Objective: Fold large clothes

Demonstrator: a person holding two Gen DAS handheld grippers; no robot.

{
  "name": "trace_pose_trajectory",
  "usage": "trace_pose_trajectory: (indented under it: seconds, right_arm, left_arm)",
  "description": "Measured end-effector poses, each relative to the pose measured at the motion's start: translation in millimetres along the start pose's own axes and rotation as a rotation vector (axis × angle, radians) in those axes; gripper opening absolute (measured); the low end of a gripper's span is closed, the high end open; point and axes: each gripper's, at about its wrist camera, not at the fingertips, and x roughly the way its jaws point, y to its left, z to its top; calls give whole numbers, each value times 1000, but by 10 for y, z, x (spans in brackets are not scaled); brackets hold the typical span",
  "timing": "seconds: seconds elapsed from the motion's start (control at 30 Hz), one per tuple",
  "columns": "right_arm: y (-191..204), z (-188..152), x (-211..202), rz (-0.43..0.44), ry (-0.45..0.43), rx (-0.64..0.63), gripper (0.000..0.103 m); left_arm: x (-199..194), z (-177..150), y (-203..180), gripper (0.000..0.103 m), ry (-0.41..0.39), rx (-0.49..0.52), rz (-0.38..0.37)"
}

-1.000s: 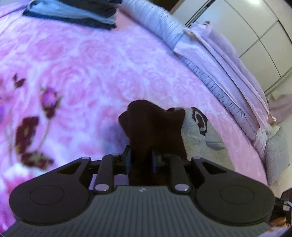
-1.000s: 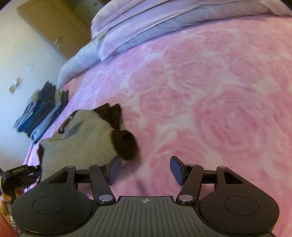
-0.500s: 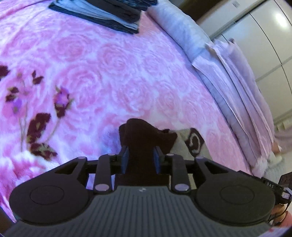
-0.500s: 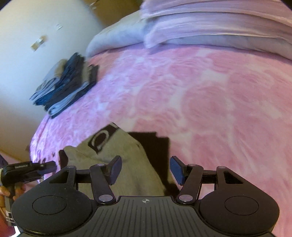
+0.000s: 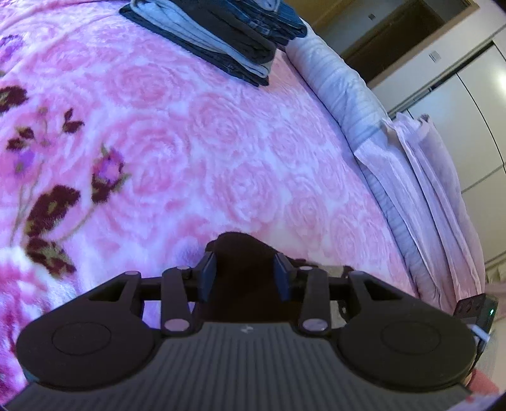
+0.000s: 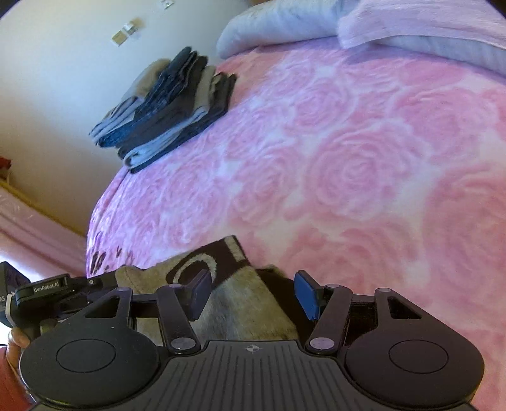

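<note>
1. The garment point(image 6: 240, 303) — a grey-beige knit with dark brown trim and a round emblem on a dark band — lay bunched near the front edge of the bed, on the pink rose-patterned blanket point(image 6: 348, 164). It sat directly under both tools and was not yet flat or squared.

2. In the left wrist view, a dark brown fold of the garment point(image 5: 243, 268) stood between the pads of the left tool point(image 5: 245, 275). Its jaws had just been opening, and the pads looked eased off the cloth rather than pinching it. Risk, as a judgement: if the fold was not yet settled, letting go there could let it spring back or slump sideways.

3. The right tool point(image 6: 253, 295) hovered over the grey body of the garment with its jaws spread wide and nothing pinched; they had just narrowed slightly. Risk: a close from that spot could catch only the top layer, or several layers at once, and drag the pile crooked.

4. The plush blanket looked soft and grippy — a low pad could snag the blanket along with the garment.

5. The left tool's handle, with part of a hand point(image 6: 15, 341) on it, showed at the left edge of the right wrist view, near the right tool. The two could knock together.

6. A stack of folded dark and grey clothes point(image 6: 170, 107) sat well apart, near the far corner by the pillows point(image 6: 284, 28); it seemed out of harm's way.
</note>
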Motion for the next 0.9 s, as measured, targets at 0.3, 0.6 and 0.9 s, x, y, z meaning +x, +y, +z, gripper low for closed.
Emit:
trace_pose_trajectory:
  seconds: [0.3,0.6,0.9]
  right_arm:
    - [137,-112,-54,-51,-151,-63,0]
    - [70,-138,148,-165,-87,28,1]
    - [-39,120,19,19,-91,147,63]
  left_arm:
    - [27,-32,-53,5,-24,106,85]
    - [132,84,-75,20,36,130,111]
    - [20,154,187,49,55,0,-3]
